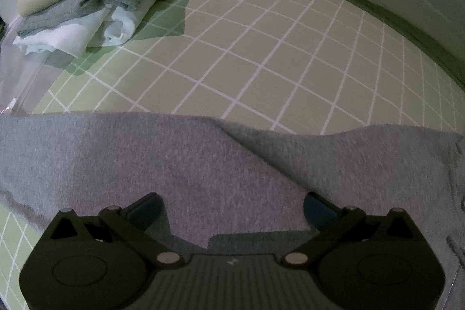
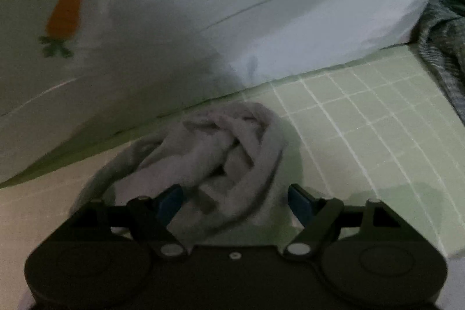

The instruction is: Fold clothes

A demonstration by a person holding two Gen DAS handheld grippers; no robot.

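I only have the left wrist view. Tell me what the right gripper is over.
Observer: The right gripper is above a bunched grey cloth on the green grid mat.
Operator: Report its jaws.
Observer: They stand apart, and the cloth lies ahead between the blue pads, not pinched.
Operator: Say what is behind that cloth.
Observer: A white sheet with an orange carrot print rises past the mat's edge.
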